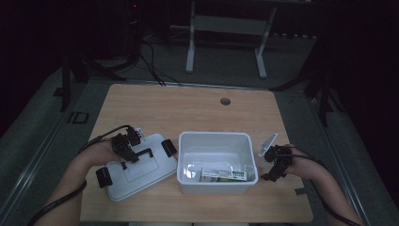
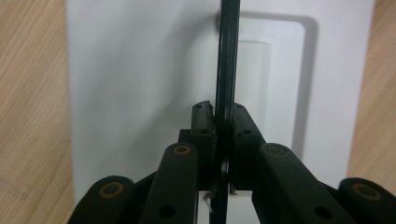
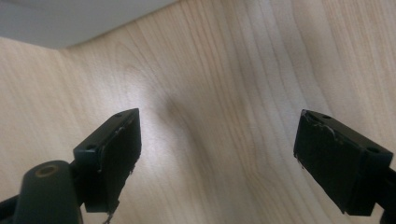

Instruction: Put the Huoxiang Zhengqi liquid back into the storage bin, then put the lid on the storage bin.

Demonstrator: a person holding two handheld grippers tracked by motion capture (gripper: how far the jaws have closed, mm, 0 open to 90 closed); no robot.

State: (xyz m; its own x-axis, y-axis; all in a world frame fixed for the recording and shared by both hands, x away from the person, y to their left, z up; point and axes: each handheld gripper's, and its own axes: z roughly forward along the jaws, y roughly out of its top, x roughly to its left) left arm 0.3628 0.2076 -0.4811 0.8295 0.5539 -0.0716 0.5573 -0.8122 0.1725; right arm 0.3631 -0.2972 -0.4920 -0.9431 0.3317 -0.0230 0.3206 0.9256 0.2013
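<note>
Nearest the high camera, by the table's (image 1: 197, 101) front edge, lies the white lid (image 1: 141, 167), flat on the wood with its black handle (image 1: 141, 154) on top and a black latch at each end. Its right edge sits just beside the open white bin (image 1: 216, 162), which stands at the middle of the front edge with a green-and-white packet (image 1: 223, 174) on its floor. From above, the left gripper (image 1: 126, 148) rests on the handle, and the right gripper (image 1: 275, 165) sits by the bin's right wall, close to the table's right edge.

Seen from the left gripper view, the left gripper's jaws are closed tight on the thin handle bar (image 2: 228, 70), which runs up between them against the lid's white recess (image 2: 140, 70).

Looking along the right gripper (image 3: 217, 144) in its own view, the jaws stand wide apart over bare wood, holding nothing, a corner of the bin at top left.

My worry: the grip is narrow and on a slim bar, so a lifted lid could swing or tilt and knock the bin's rim, nudging the bin, since the right gripper isn't steadying it.
</note>
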